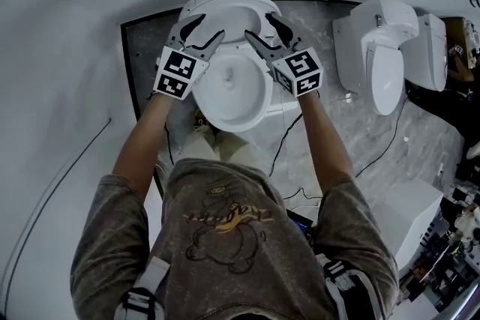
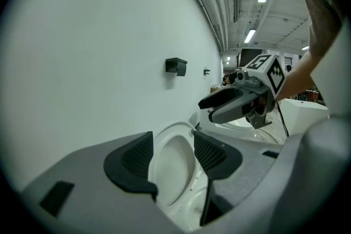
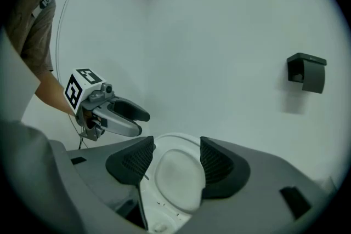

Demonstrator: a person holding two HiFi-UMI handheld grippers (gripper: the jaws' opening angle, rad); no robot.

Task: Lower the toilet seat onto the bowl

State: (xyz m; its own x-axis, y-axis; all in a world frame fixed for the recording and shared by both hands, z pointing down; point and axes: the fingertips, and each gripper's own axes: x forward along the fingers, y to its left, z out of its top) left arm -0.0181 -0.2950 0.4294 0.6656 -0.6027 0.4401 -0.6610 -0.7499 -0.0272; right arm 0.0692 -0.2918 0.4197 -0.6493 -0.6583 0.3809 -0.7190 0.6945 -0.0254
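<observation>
A white toilet [image 1: 234, 90] stands against the white wall in the head view. Its seat and lid [image 1: 225, 5] are raised at the back, over the open bowl. My left gripper [image 1: 206, 28] hovers over the bowl's left side and my right gripper [image 1: 260, 25] over its right, both pointing at the raised seat. In the left gripper view the upright seat [image 2: 173, 164] shows between my open jaws [image 2: 173, 153], untouched. The right gripper view shows the lid [image 3: 176, 178] between its open jaws [image 3: 174, 159]. Neither gripper holds anything.
Two more white toilets [image 1: 386, 56] stand to the right on a dark marble floor panel [image 1: 142, 49]. Black cables [image 1: 281, 146] trail over the floor. A black paper holder [image 3: 307, 71] hangs on the wall. A white box [image 1: 409, 213] sits at lower right.
</observation>
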